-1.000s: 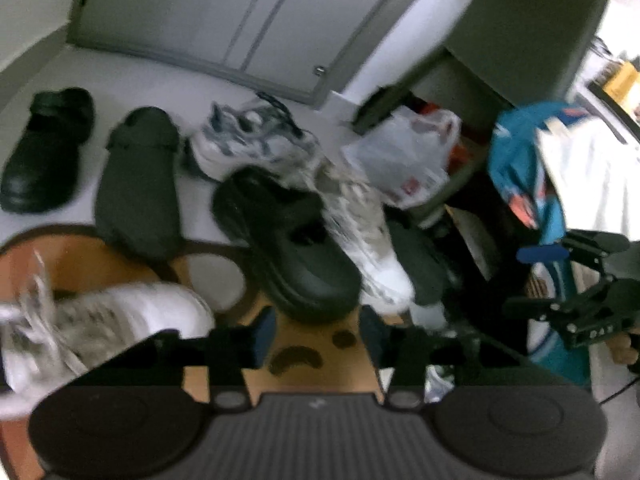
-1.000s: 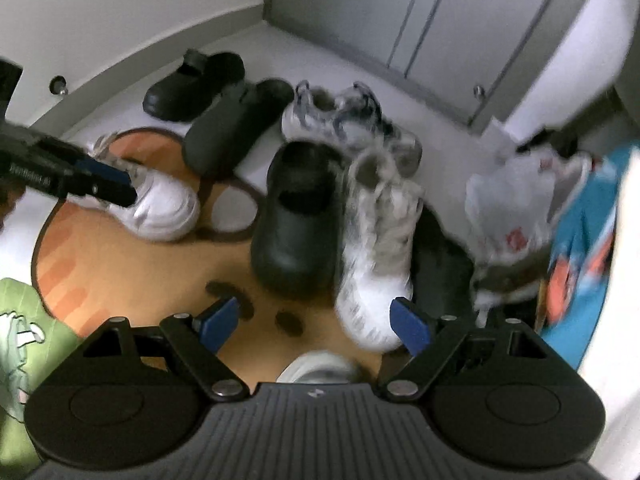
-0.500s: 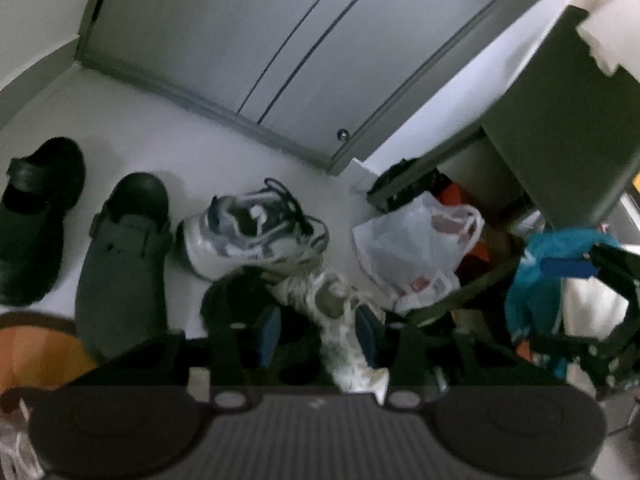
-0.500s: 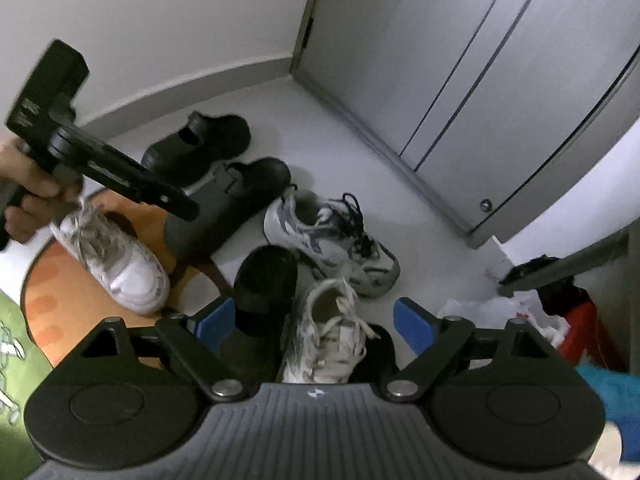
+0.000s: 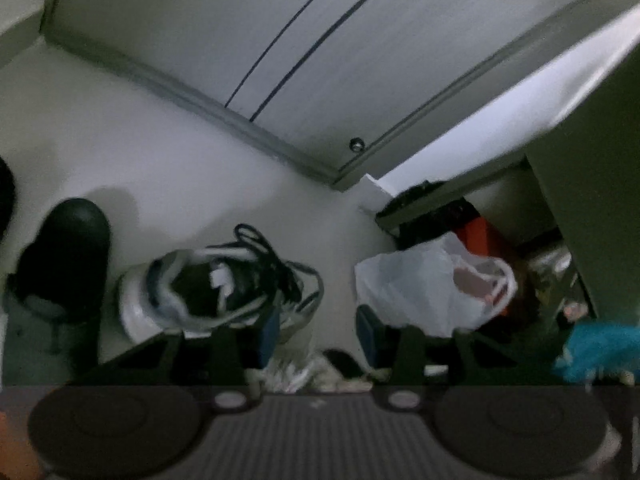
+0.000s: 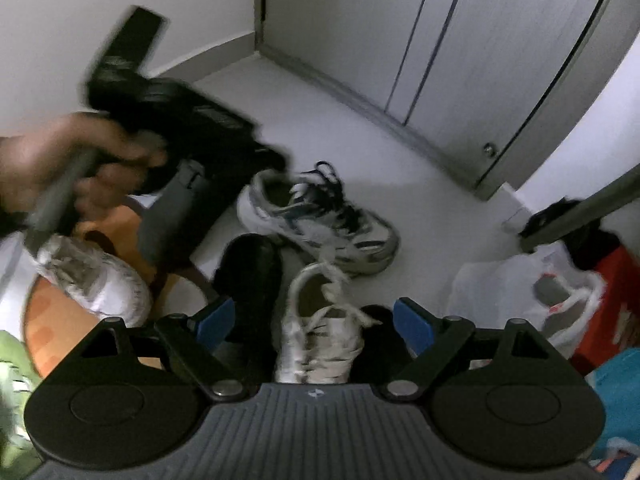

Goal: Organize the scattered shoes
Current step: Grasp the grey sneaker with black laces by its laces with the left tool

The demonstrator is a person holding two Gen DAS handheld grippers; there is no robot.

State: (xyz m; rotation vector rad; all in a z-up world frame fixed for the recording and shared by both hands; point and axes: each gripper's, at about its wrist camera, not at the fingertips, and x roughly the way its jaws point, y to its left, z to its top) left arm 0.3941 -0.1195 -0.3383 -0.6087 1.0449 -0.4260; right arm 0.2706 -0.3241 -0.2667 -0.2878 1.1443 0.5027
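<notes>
Both grippers you hold empty, left gripper [image 5: 316, 330] part-open, right gripper [image 6: 314, 320] spread wide above the cream laced sneaker [image 6: 320, 332], presumably sized for it, which lies between the black clog [image 6: 250, 268] and white-and-navy running shoe [image 6: 320, 216] farther off.

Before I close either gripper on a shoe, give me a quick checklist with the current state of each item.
1. Right gripper open: ok, jaws wide, nothing pinched.
2. Right gripper lined up on a shoe: ok, the cream laced sneaker lies between its fingers.
3. Left gripper empty: ok, jaws partly open, no shoe pinched.
4. Left gripper's target settled: cannot tell; the white and navy sneaker lies just ahead, to the left of its jaws, picture blurred.
5. Black clog clear of the right gripper's fingers: not ok, it sits against the left finger.
6. Plastic bag out of the way: ok, off to the right.
</notes>
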